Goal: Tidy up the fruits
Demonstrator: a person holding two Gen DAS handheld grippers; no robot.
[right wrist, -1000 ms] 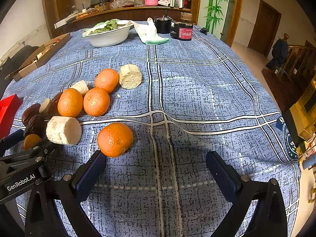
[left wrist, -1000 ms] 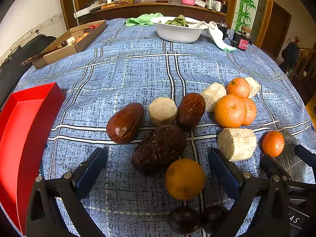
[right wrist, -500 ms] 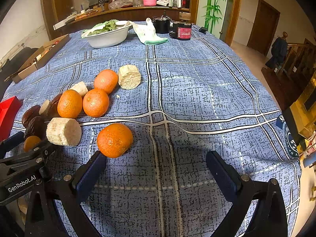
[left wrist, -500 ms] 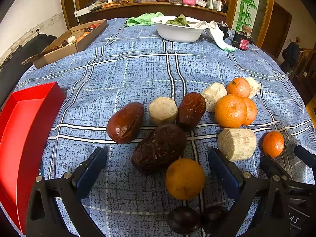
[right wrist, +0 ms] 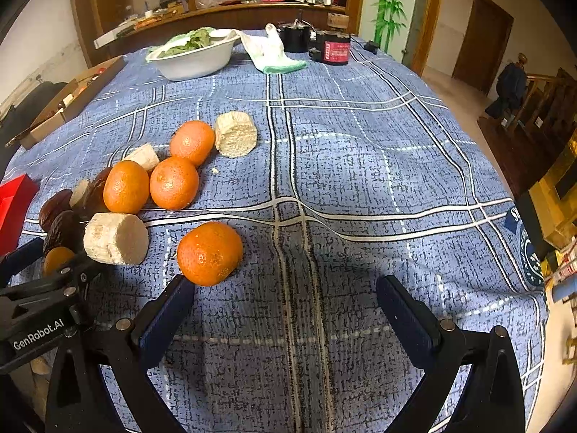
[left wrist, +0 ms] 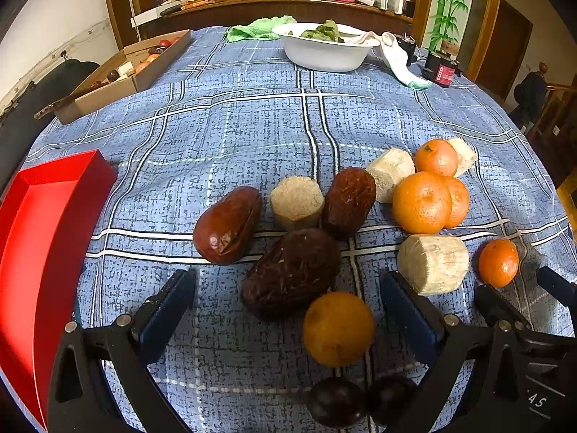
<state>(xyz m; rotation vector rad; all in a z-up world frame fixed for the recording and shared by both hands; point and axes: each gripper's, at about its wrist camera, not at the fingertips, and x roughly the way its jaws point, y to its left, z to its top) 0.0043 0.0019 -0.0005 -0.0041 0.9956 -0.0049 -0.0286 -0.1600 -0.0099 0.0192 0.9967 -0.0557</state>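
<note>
Mixed fruit lies on a blue checked tablecloth. In the left wrist view my left gripper (left wrist: 288, 310) is open, its fingers either side of a dark wrinkled date (left wrist: 290, 272) and a dull orange (left wrist: 337, 328). Two more dates (left wrist: 227, 223) (left wrist: 348, 198), pale sugarcane chunks (left wrist: 432, 263) and tangerines (left wrist: 422, 202) lie beyond. Two dark plums (left wrist: 335, 400) sit near the camera. My right gripper (right wrist: 285, 310) is open over bare cloth, a tangerine (right wrist: 209, 252) just ahead of its left finger.
A red tray (left wrist: 39, 238) stands at the left table edge. At the far end are a white bowl of greens (left wrist: 322, 47), a cardboard box (left wrist: 122, 72), cloths and a small black and red device (right wrist: 333, 48). The table drops off on the right.
The right wrist view has shifted slightly, bringing the tangerine a little closer. The left gripper and the fruit have not moved.
</note>
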